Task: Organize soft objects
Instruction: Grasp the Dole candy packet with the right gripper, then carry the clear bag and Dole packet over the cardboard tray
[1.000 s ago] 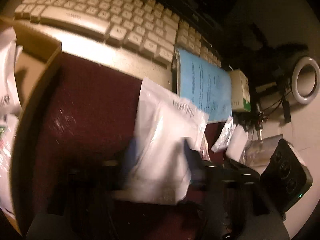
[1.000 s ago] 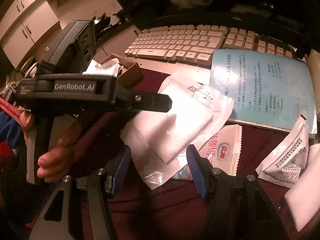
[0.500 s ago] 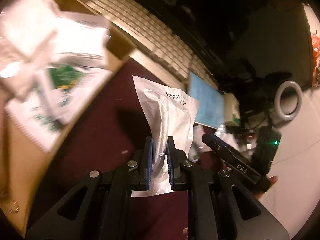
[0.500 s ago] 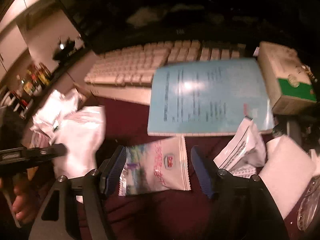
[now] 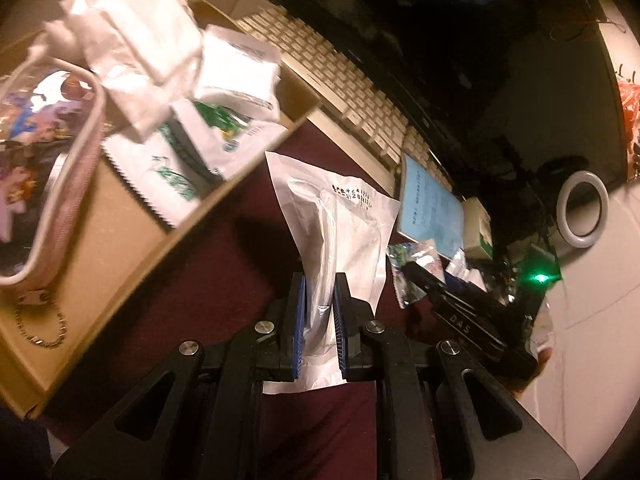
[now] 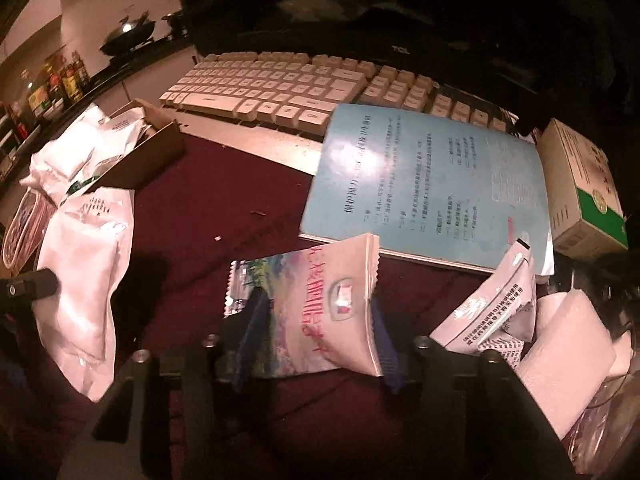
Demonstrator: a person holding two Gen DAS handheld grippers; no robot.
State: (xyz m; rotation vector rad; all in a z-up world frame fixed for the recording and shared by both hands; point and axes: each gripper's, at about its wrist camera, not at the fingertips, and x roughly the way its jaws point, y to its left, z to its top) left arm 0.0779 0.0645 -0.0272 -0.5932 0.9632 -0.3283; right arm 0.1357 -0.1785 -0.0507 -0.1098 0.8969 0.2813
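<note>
My left gripper [image 5: 319, 312] pinches the white pouch [image 5: 340, 232] just right of the cardboard box [image 5: 120, 248] (several packets already inside). My right gripper [image 6: 316, 336] straddles the colourful packet [image 6: 320, 304], seemingly closing; others remain far right.

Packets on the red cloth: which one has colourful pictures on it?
The wide packet between the right gripper fingers. It has a painted landscape and pink writing; the other packets are plain white with small print.

White pouch [image 5: 340, 232]: clear-fronted, upright, pinched at its lower edge, above the maroon cloth [image 5: 224, 280].
Printed packet [image 6: 316, 312]: pink-lettered, flat on cloth.
</note>
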